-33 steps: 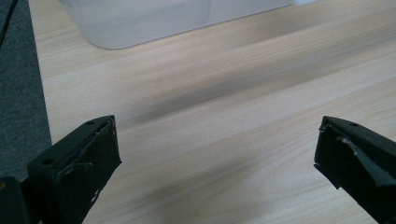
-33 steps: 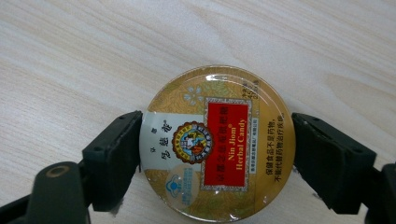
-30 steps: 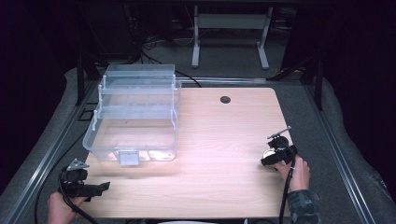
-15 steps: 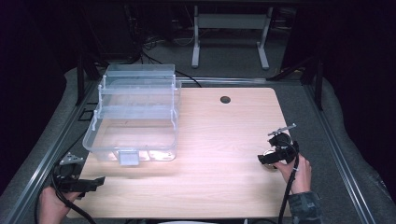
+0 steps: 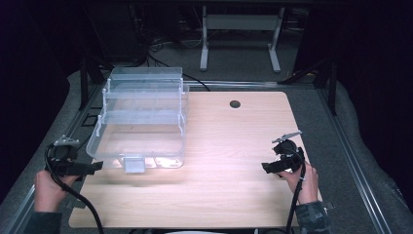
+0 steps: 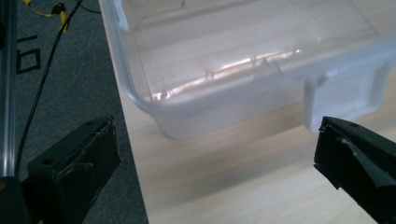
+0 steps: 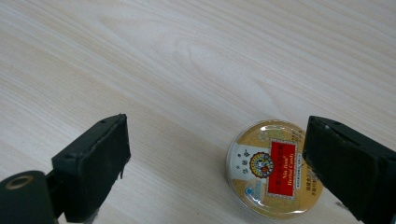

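Observation:
A clear plastic tiered box (image 5: 141,122) stands open on the left half of the wooden table (image 5: 229,141). My left gripper (image 5: 96,166) hovers at the table's left edge, just short of the box's near left corner. In the left gripper view, that gripper (image 6: 215,135) is open, with the box's corner (image 6: 196,93) and its front latch (image 6: 329,100) ahead of the jaws. My right gripper (image 5: 267,168) is low over the table's right side. It (image 7: 215,126) is open, and a round gold tin with a red label (image 7: 273,175) lies flat beside its right jaw.
A dark round hole (image 5: 235,104) sits near the table's far edge. Grey matting (image 5: 341,146) and metal rails surround the table, and cables (image 6: 42,88) lie on the mat at left. A white stand (image 5: 238,29) is behind the table.
My left gripper has moved forward and slightly left, up to the box's near corner. My right gripper has shifted only slightly to the left.

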`<move>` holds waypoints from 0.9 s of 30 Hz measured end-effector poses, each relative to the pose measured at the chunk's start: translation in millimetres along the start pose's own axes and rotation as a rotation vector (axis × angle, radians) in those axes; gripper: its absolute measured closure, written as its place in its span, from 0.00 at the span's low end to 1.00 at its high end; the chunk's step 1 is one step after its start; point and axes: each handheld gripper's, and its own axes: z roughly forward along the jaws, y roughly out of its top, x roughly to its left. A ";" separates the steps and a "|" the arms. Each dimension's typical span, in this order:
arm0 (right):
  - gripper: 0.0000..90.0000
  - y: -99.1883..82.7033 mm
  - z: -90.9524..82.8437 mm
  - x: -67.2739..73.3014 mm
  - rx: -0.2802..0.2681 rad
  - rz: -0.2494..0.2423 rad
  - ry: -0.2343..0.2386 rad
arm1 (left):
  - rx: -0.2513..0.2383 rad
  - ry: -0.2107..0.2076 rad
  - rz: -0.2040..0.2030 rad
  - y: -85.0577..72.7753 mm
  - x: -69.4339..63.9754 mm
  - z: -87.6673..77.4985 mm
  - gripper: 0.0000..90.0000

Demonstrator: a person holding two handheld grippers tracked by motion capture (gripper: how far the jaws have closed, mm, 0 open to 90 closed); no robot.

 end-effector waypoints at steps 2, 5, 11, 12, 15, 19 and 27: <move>0.08 -0.8 -0.8 1.5 -0.010 0.002 0.013 | -0.004 -0.009 -0.003 9.9 3.5 1.0 0.00; 0.09 -1.3 -3.4 2.2 -0.016 -0.002 0.005 | -0.002 -0.027 -0.010 23.7 7.7 5.1 0.00; 0.09 1.5 -5.8 5.6 -0.020 -0.010 0.009 | 0.032 -0.041 -0.056 42.4 23.7 26.4 0.05; 0.10 2.0 -6.0 6.2 -0.022 -0.012 0.012 | 0.042 -0.038 -0.068 44.3 27.3 31.3 0.07; 0.10 2.7 -6.7 7.4 -0.026 -0.017 0.020 | 0.066 -0.017 -0.100 48.8 37.5 42.1 0.19; 0.12 2.5 -5.9 8.6 -0.015 -0.023 0.012 | 0.093 0.003 -0.147 51.5 52.2 57.5 0.38; 0.13 1.1 -6.7 10.1 -0.023 -0.020 0.013 | 0.137 0.011 -0.194 53.1 65.2 78.3 0.69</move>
